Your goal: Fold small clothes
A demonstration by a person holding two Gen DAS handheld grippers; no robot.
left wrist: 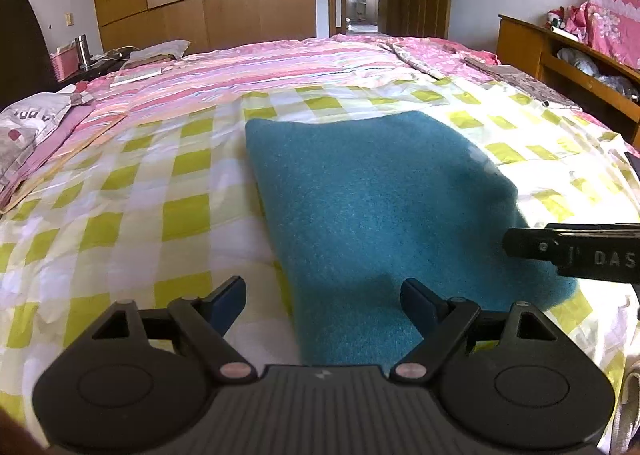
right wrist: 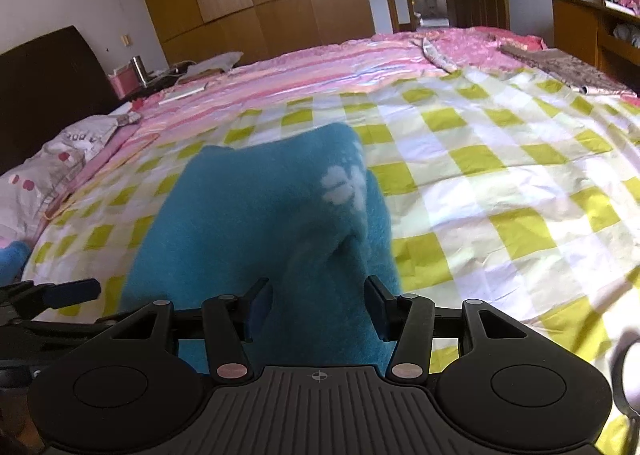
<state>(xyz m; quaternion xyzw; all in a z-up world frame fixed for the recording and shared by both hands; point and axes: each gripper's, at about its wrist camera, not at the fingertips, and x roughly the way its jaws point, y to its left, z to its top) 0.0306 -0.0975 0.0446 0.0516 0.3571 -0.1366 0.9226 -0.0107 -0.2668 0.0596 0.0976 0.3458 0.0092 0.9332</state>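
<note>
— So, where are we getting with the blue sweater [left wrist: 376, 215]?
— We are folding it on the checked sheet [left wrist: 132, 191]. Our left gripper [left wrist: 324, 305] is hanging open, empty. Our right gripper [right wrist: 320, 305] is half open around a fold; more folding is waiting.

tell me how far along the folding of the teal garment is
Done: the teal garment lies on the checked sheet, mostly flat. In hand: the right gripper straddles a raised fold with a white motif; the left gripper is open and empty. Left: laying that fold down.
</note>
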